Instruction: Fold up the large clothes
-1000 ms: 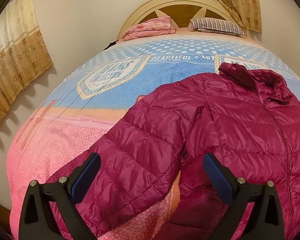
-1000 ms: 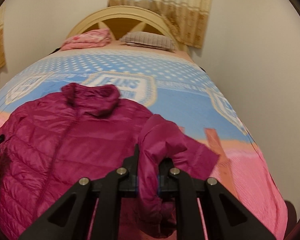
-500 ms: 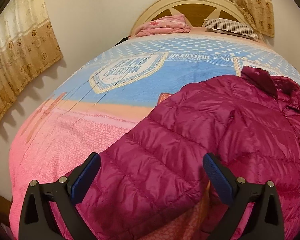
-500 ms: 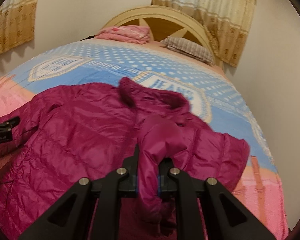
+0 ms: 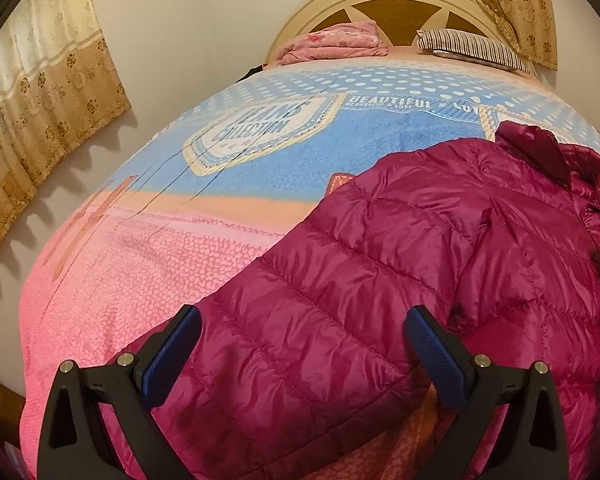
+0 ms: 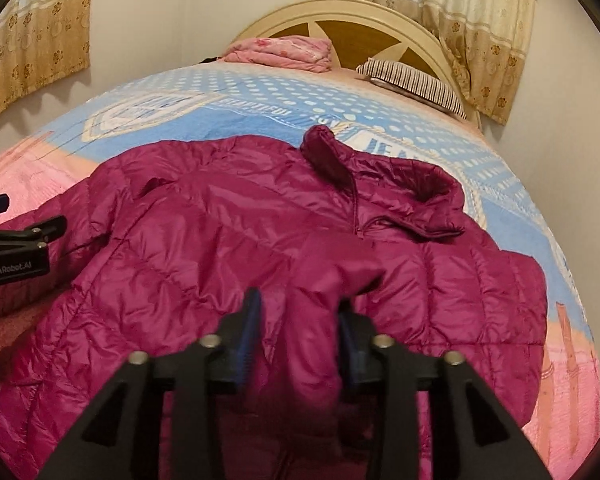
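A magenta quilted puffer jacket (image 6: 228, 240) lies front up on the bed, collar toward the headboard. Its right sleeve (image 6: 316, 340) is folded in over the chest and sits between the fingers of my right gripper (image 6: 298, 344), whose jaws have parted slightly around it. My left gripper (image 5: 300, 356) is wide open, hovering over the jacket's left sleeve (image 5: 300, 320), which stretches out toward the bed's left side. The left gripper also shows at the left edge of the right wrist view (image 6: 20, 240).
The bed has a blue and pink patterned cover (image 5: 140, 264). A folded pink blanket (image 6: 284, 50) and a striped pillow (image 6: 412, 80) lie by the cream headboard (image 6: 340, 12). Curtains (image 5: 32, 120) hang on the left wall and behind the headboard.
My right gripper carried the right sleeve leftward over the jacket's chest and its jaws have parted. My left gripper shifted left along the left sleeve, staying open.
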Demonstrator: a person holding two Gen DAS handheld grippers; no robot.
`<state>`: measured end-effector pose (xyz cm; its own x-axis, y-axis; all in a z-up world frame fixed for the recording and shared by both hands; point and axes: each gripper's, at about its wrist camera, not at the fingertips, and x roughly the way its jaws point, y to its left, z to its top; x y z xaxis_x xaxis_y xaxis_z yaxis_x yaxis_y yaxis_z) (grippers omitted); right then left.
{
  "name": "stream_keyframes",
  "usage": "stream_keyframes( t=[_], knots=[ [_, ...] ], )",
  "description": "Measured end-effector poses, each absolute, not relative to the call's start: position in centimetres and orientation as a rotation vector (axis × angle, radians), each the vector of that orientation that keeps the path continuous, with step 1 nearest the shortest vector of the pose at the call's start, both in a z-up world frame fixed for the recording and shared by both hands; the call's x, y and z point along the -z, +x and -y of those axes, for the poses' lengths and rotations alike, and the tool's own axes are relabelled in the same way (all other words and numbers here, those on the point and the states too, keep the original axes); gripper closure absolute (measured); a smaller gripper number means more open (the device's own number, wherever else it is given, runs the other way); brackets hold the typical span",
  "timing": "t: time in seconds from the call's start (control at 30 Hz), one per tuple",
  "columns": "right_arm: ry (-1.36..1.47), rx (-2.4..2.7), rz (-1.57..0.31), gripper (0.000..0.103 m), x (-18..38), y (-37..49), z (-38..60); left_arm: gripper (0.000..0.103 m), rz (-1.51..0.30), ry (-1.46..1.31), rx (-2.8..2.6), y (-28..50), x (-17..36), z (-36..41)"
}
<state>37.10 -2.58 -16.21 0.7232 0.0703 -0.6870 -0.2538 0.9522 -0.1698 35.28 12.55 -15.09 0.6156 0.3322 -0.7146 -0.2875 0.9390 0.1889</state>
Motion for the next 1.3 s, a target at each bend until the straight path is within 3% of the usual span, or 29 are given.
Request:
stream_keyframes(
  t=[0.23, 0.37, 0.53, 0.67, 1.3],
  knots=[
    [-0.266, -0.185, -0.754, 0.062, 16.2, 36.9, 2.2, 0.001, -0.832, 0.069, -0.361, 35.2, 14.8, -12.0],
    [-0.258, -0.201, -0.755, 0.04, 16.1, 36.6, 2.0, 0.001, -0.832, 0.076, -0.358, 35.0, 14.7, -11.6],
    [-0.291, -0.228, -0.74, 0.04, 16.0, 35.7, 0.6, 0.001, -0.834, 0.081, -0.366, 34.7, 14.7, -11.6],
    [-0.32, -0.272, -0.721, 0.029, 15.8, 34.4, -0.5, 0.001, -0.838, 0.076, -0.377, 34.2, 14.8, -12.1],
    [-0.365, -0.375, -0.685, 0.024, 15.4, 30.8, -4.2, 0.001, -0.84, 0.081, -0.45, 32.3, 14.5, -14.2]
  ],
)
